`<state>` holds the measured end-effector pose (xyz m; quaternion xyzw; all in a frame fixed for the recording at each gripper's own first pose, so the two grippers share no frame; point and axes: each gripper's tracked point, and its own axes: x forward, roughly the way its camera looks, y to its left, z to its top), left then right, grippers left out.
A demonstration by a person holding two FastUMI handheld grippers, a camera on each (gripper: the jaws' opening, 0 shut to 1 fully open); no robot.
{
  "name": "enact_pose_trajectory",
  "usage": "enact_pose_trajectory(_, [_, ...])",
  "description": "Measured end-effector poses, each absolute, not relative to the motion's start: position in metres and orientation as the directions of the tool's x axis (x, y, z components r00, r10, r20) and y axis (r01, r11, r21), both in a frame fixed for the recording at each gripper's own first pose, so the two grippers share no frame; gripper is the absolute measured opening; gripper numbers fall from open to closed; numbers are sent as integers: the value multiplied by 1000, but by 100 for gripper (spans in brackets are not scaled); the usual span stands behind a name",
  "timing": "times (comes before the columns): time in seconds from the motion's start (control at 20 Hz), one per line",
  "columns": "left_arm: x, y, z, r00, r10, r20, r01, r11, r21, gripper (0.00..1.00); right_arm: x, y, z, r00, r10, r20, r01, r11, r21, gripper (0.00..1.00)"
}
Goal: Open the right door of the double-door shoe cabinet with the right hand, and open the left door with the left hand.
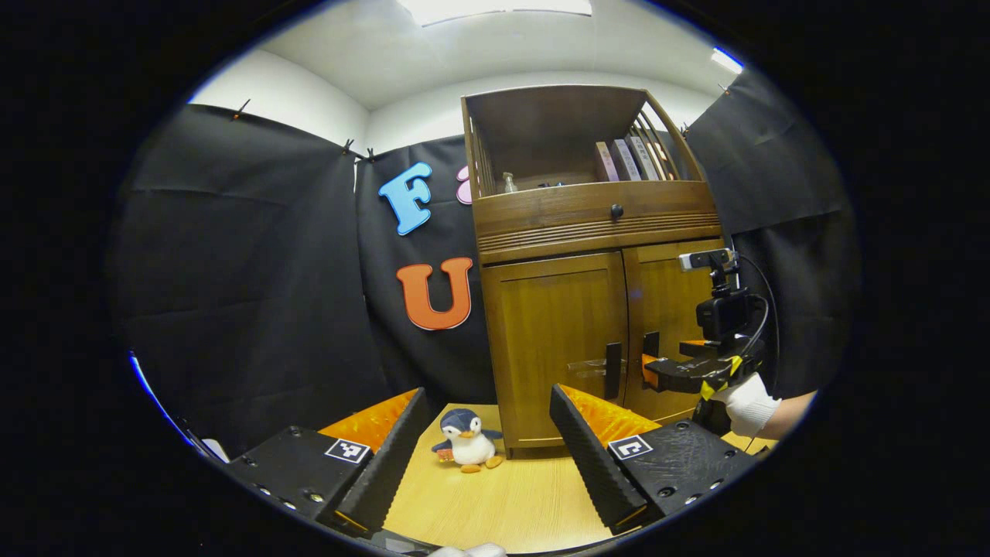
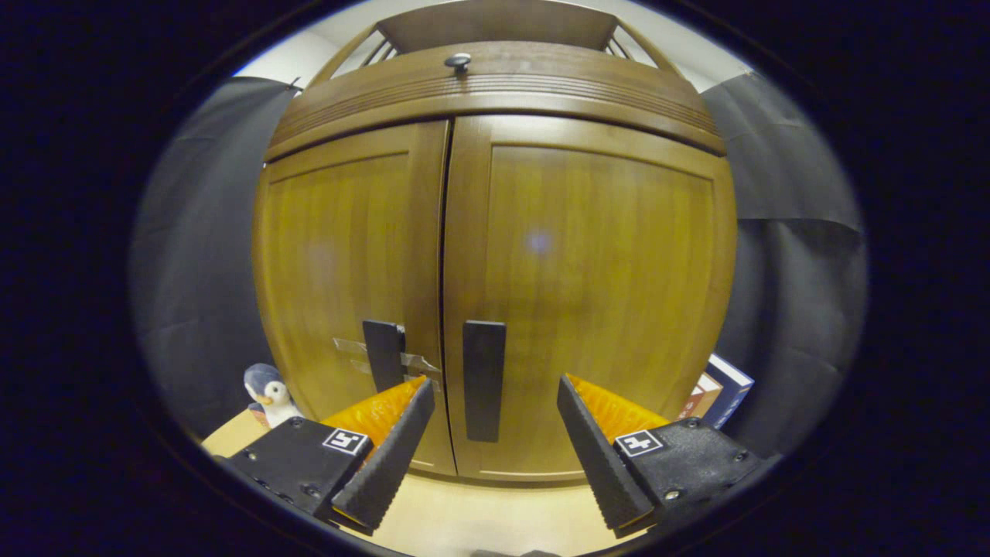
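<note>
My right gripper hangs spread wide, framing the right door's handle; I should ease in squarely before clamping, while my left gripper, equally open, waits farther back.

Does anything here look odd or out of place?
A strip of clear tape runs across the left door behind its handle, which is unusual. A toy penguin sits on the table beside the cabinet. Both doors are shut.

Both doors shut, me hanging back

My left gripper gapes over the table; the right gripper sits at the shoe cabinet handles; plush penguin stands nearby.
</note>
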<state>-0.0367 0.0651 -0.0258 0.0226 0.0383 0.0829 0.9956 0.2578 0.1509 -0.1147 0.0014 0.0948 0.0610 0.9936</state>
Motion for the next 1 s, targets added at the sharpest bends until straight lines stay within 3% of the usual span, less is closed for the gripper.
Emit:
enact_pose_trajectory(0.35, [-39, 82, -31, 973, 211, -93, -207, 977, 54, 96, 292, 163, -120, 971, 113, -213, -108, 994, 33, 94])
enact_pose_trajectory(0.75, [-40, 93, -32, 968, 234, -93, -229, 971, 63, 96, 300, 163, -127, 964, 121, -235, -112, 992, 50, 41])
enact_pose_trajectory(1.0, [-45, 91, -33, 969, 229, -86, -225, 973, 54, 96, 294, 164, -129, 957, 138, -254, -128, 990, 57, 34])
